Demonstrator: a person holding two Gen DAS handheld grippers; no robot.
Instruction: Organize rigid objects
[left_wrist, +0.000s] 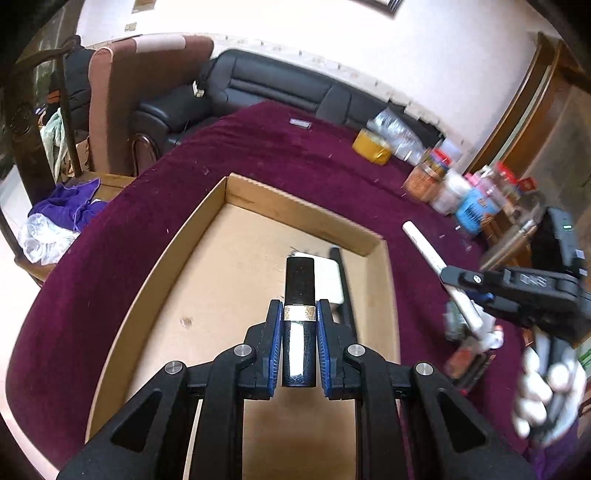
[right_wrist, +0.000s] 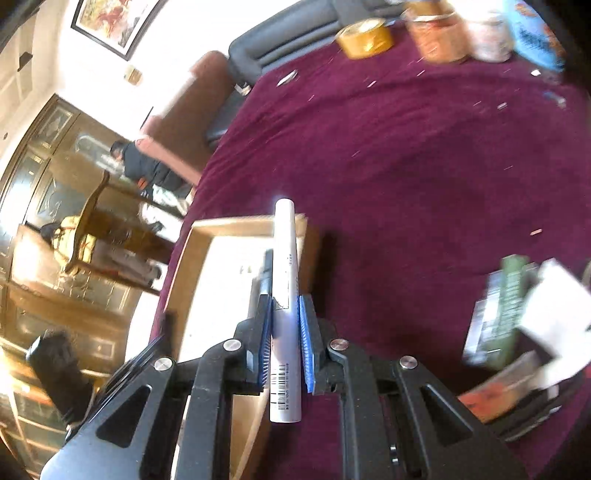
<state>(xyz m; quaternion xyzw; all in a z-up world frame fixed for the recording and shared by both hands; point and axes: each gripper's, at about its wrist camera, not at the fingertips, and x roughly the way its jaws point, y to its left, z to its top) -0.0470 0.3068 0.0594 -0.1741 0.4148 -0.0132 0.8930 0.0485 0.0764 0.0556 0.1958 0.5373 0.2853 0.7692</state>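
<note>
My left gripper is shut on a black lipstick tube with a gold band, held above the shallow cardboard box. A white flat item and a black stick lie inside the box near its far right corner. My right gripper is shut on a long white tube with a barcode, over the box's right wall. In the left wrist view the right gripper grips that white tube to the right of the box, over the maroon cloth.
A maroon tablecloth covers the table. Tape roll, jars and a blue packet line the far right edge. More loose packages lie right of the box. A black sofa and chairs stand behind.
</note>
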